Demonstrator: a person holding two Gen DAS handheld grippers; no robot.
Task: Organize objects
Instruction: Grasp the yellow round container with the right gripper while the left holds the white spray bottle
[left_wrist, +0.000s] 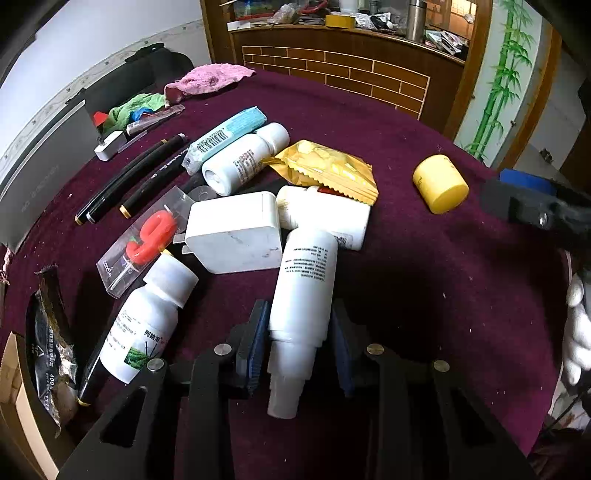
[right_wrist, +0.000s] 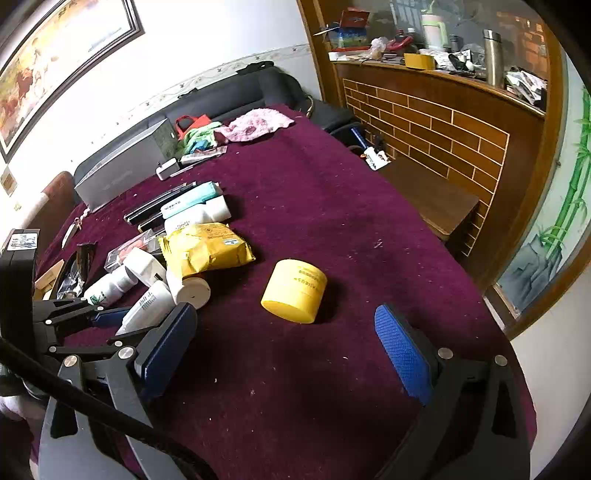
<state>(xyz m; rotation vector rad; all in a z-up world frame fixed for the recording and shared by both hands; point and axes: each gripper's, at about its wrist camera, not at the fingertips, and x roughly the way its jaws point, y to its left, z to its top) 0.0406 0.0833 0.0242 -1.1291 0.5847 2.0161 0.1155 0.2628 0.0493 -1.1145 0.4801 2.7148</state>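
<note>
So the worktop (right_wrist: 332, 206) is covered in a maroon cloth, and its whole right half in the right wrist view is basically bare, right out to the rounded edge at the lower right. All the clutter is bunched toward the left of the frame.

The left gripper (left_wrist: 299, 347) has its jaws narrow, pads pressed on both sides of a white tube bottle (left_wrist: 304, 280) at lower centre of the left wrist view. The bottle lies on the cloth, printed text on its side, cap end pointing toward the camera, its far end touching a white charger (left_wrist: 232, 232).

The right gripper (right_wrist: 291, 343) has its jaws wide with nothing between them, and a yellow jar (right_wrist: 294, 290) lies on its side just beyond, alone at centre frame.
</note>
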